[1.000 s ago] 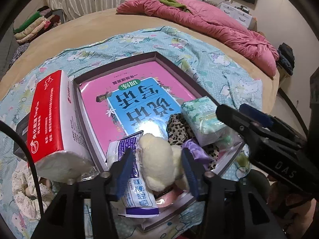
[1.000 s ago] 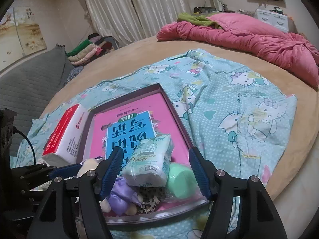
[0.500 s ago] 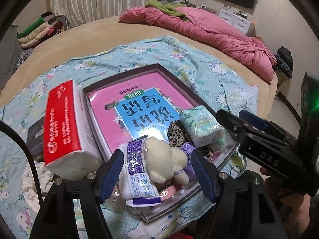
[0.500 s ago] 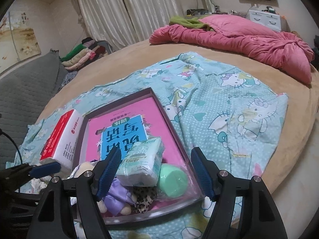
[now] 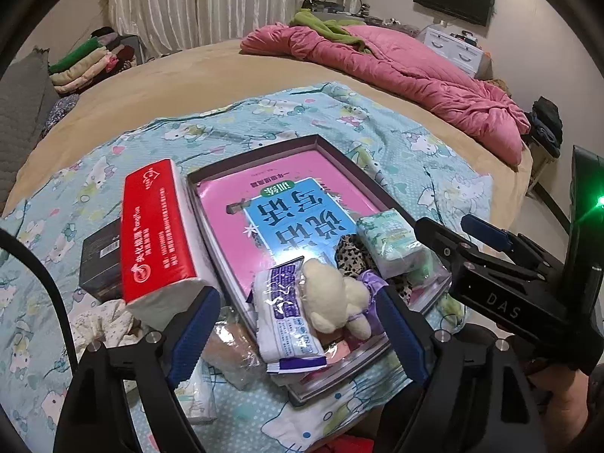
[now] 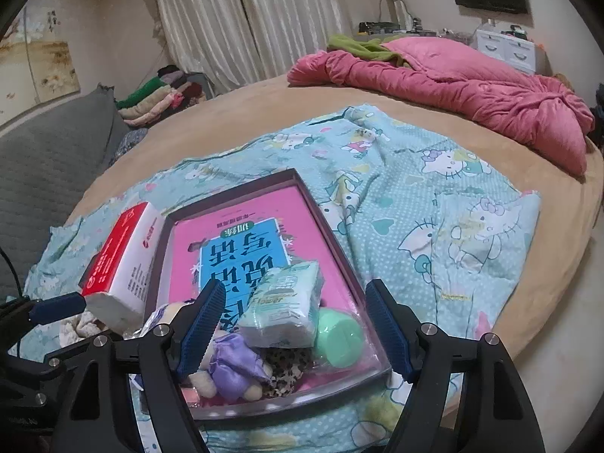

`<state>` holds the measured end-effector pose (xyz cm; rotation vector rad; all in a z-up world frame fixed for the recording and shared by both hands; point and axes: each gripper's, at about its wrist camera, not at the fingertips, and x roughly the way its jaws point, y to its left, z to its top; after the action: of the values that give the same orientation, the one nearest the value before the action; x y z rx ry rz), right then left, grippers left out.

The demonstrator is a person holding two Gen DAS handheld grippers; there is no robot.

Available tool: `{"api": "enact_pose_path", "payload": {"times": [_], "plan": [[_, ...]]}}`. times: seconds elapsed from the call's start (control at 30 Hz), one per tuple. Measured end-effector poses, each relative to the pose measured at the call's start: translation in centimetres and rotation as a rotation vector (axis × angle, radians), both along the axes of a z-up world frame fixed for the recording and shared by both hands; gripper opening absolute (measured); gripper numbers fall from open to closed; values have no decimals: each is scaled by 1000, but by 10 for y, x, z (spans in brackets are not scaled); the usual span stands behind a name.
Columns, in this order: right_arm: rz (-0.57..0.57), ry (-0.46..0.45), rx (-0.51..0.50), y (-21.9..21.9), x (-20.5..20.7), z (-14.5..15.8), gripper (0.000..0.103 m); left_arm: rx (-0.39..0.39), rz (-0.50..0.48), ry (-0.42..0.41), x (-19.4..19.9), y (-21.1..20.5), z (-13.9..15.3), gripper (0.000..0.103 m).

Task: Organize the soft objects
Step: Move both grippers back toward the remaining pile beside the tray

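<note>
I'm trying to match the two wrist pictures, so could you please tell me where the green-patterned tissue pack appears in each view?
Left wrist view: the green-patterned tissue pack lies right of centre, at the tray's right edge, beyond the right gripper.
Right wrist view: the pack sits low at centre, between the open right gripper's fingers, leaning on the green ball.
Shared landmark: the pink and blue book in the tray.

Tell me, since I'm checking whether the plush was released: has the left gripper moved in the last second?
Yes. The left gripper has opened and pulled back from the cream plush toy, which stays in the tray.
</note>
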<state>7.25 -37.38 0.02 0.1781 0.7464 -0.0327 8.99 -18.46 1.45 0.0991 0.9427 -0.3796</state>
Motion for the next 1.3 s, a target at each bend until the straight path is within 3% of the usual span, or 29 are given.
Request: {"api": "enact_pose_path", "payload": {"times": [0.43, 1.3], "plan": [[43, -18, -48, 25, -6, 18, 78, 1, 48, -14, -8, 29, 9, 84], [250, -73, -107, 114, -32, 62, 78, -24, 268, -72, -20, 162, 48, 85]]}}
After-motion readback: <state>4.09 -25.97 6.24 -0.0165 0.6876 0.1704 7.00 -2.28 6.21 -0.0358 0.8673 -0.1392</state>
